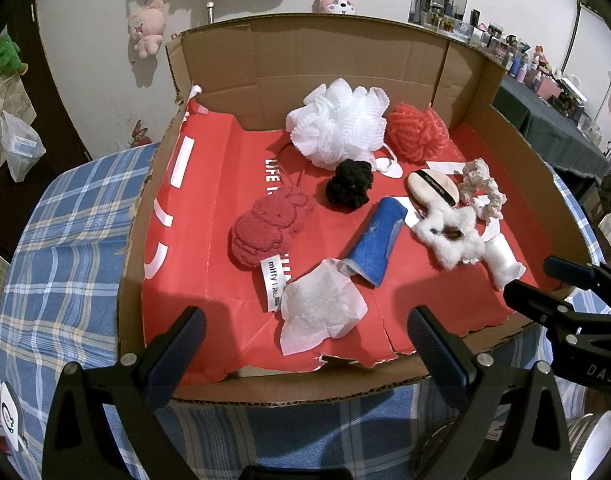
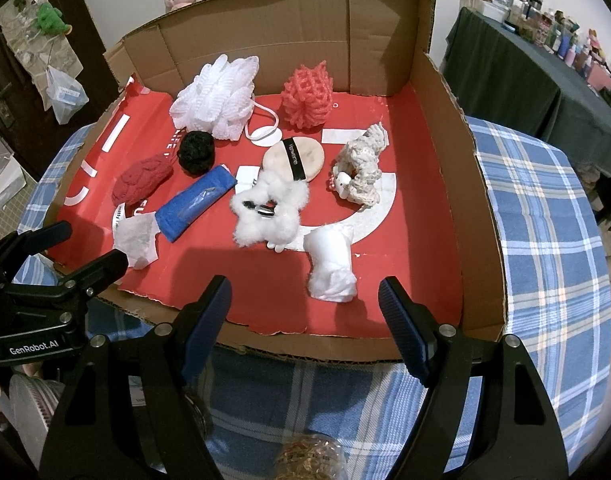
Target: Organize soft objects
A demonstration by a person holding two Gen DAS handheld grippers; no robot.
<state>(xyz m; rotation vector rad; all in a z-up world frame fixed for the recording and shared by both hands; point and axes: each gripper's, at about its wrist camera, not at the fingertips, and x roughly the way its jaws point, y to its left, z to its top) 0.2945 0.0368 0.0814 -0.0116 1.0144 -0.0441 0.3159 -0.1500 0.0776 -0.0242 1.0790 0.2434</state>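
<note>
Jaws: left gripper (image 1: 305,344) and right gripper (image 2: 305,312) both apart, empty, at near edge of cardboard tray (image 2: 457,128) | white mesh puff (image 1: 339,122) at back beside red mesh puff (image 1: 417,132) | blue cloth (image 1: 375,240) mid-tray, touching white tissue (image 1: 321,312) | black ball (image 1: 349,184) between white mesh puff and blue cloth
</note>
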